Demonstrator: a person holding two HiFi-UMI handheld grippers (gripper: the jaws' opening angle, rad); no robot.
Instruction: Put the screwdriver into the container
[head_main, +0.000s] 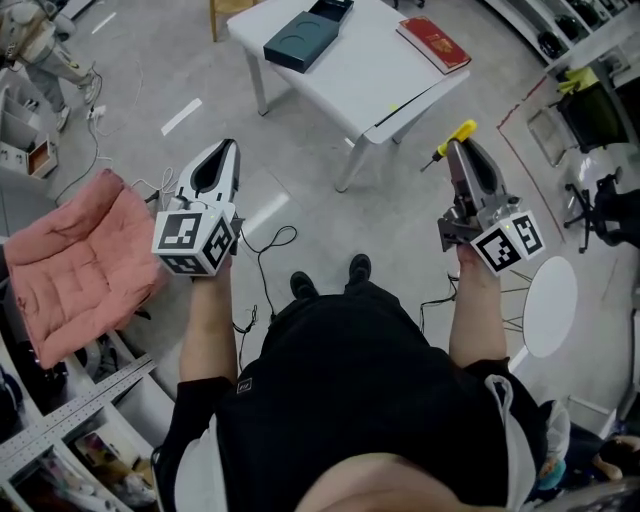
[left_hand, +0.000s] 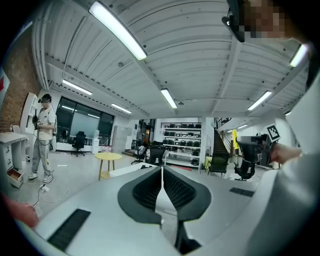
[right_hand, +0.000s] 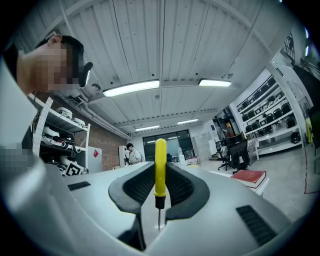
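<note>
Right claw is clamping the screwdriver by its yellow handle, which is sticking out past the tips, over the floor just short of the white counter. Left claw is sitting closed, empty. A dark teal box is lying on the counter.

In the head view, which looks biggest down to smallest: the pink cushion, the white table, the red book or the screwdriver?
1. table and cushion: much alike, and the frame cuts the table off, so I won't rank them.
2. book
3. screwdriver, partly hidden in the right gripper
</note>
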